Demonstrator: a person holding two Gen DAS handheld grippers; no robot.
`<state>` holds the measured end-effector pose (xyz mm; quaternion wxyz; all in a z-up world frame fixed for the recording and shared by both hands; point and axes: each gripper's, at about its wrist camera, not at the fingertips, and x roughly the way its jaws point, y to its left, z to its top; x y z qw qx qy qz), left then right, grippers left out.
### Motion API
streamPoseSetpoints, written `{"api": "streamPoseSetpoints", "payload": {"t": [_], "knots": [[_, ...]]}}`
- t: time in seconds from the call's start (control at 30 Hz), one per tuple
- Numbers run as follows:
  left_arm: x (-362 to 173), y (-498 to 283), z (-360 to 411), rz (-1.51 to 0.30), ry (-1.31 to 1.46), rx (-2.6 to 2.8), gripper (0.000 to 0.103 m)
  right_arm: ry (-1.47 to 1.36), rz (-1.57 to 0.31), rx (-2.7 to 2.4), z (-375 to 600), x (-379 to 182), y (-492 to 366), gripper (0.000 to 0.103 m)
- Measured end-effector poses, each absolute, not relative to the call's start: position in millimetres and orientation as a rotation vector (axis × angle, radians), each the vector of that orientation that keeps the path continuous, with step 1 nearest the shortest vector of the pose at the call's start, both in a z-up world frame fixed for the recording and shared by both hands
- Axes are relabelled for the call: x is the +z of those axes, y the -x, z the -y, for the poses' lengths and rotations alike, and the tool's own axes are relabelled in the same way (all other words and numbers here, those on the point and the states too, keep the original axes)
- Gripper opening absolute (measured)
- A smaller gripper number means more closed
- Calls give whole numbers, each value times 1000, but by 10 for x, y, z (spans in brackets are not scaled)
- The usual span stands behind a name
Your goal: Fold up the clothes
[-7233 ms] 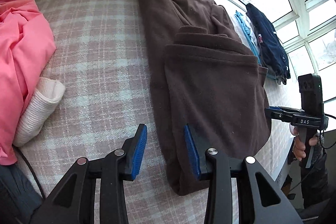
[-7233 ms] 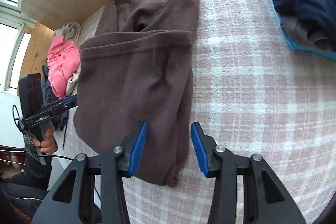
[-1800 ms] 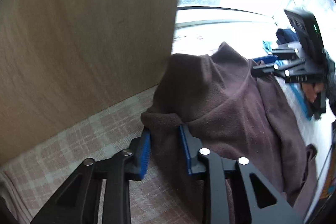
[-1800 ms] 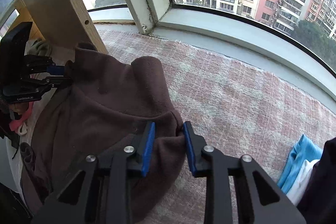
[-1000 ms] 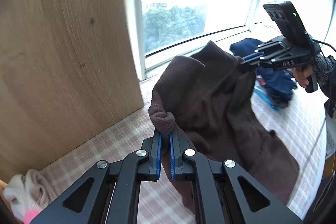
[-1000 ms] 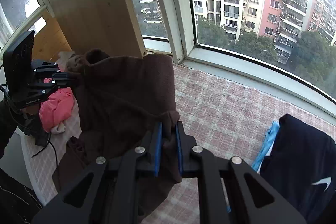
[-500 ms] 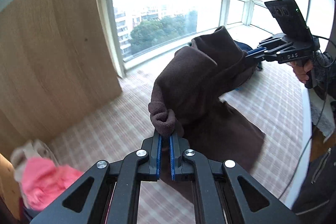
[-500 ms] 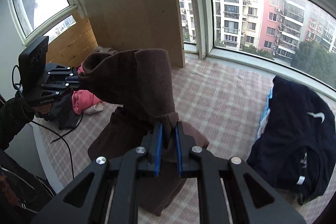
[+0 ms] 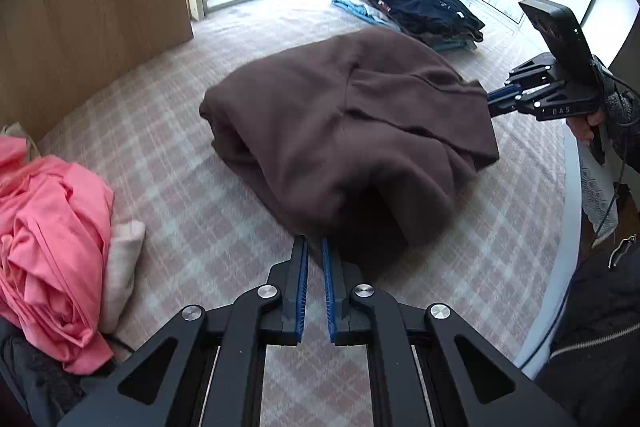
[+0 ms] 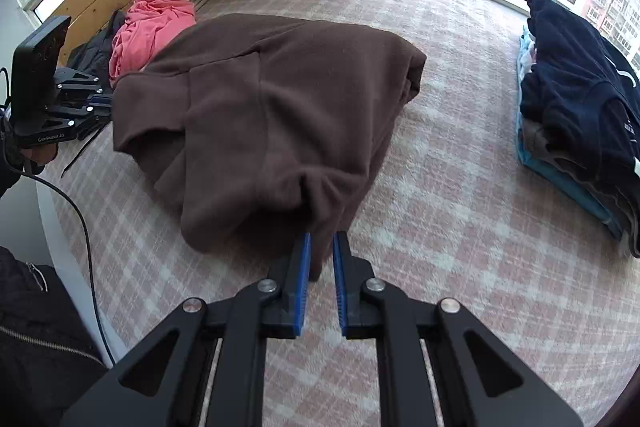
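Observation:
A brown fleece garment (image 9: 340,131) lies doubled over on the pink plaid surface (image 9: 192,155), and the right wrist view shows it as a thick bundle (image 10: 280,99). My left gripper (image 9: 315,247) is shut on its near corner, low over the surface, and appears again in the right wrist view (image 10: 106,105) at the garment's left corner. My right gripper (image 10: 319,241) is shut on the other near corner, with brown fabric pinched between the blue pads. It also shows at the right of the left wrist view (image 9: 490,99), held by a hand.
A crumpled pink garment (image 9: 44,239) and a white cloth (image 9: 120,267) lie to the left. A stack of folded dark and blue clothes (image 10: 580,107) sits at the right by the windows. A wooden panel (image 9: 92,7) stands behind. The surface's edge (image 9: 560,267) and a cable (image 10: 80,219) run close by.
Both grippers have come down and towards the near edge with the brown garment's corners. The cloth that hung in the air now lies folded over its lower half.

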<state>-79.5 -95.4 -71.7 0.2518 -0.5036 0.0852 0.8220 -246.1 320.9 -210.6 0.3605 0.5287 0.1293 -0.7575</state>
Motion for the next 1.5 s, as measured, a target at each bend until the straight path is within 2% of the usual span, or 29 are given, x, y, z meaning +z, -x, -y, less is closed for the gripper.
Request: {"api": "streamPoseSetpoints", "payload": {"t": [0.1,0.2,0.33,0.4,0.5,0.6,0.73,0.87,0.9,0.97,1.07,1.13,1.2,1.3,1.43,1.47,1.5], "knots": [[-546,578,1031,-264,1388,2228,7,-1369,-283,-1975,-3373,-1939,2478,12],[-261,643,935,-246,1271,2253,7,-1304,-181,-1985,-3306,-1726,2568,12],[-44,830,768,-209,1148,2246,7,-1272,-194,-1963,-2885,-1724,2742,12],[-81,948,727,-188,1132,2236,7,-1284,-227,-1937,-2671,-1851,2805,12],[-524,1051,706,-173,1264,2135,8,-1363,-294,-1891,-2523,-2195,2854,13],[-846,910,797,-178,1333,2100,7,-1415,-203,-1848,-2611,-2340,2905,13],[-558,945,961,-51,1344,2149,7,-1413,-80,-1873,-2799,-2051,3040,13],[-173,1118,883,-129,1208,2265,5,-1386,8,-1976,-2943,-1867,3308,15],[-147,1205,857,-131,1185,2281,8,-1380,21,-1977,-2910,-1866,3366,15],[-156,1401,806,-131,1152,2305,9,-1365,41,-1962,-2798,-1899,3459,16],[-479,1630,767,-129,1221,2308,10,-1409,-3,-1911,-2576,-2179,3560,25],[-820,1657,828,-124,1325,2277,10,-1475,-67,-1871,-2590,-2380,3571,22],[-867,1558,941,-68,1330,2267,9,-1499,38,-1875,-2789,-2260,3620,21],[-591,1493,1014,-65,1317,2277,9,-1438,158,-1980,-3057,-1944,3706,23],[-265,1692,1006,-23,1218,2337,9,-1360,78,-2031,-2808,-1760,3794,23],[-267,1775,991,-17,1211,2349,10,-1360,64,-2020,-2700,-1799,3818,20],[-294,1860,973,-22,1211,2363,9,-1368,54,-2002,-2582,-1870,3843,7]]}}
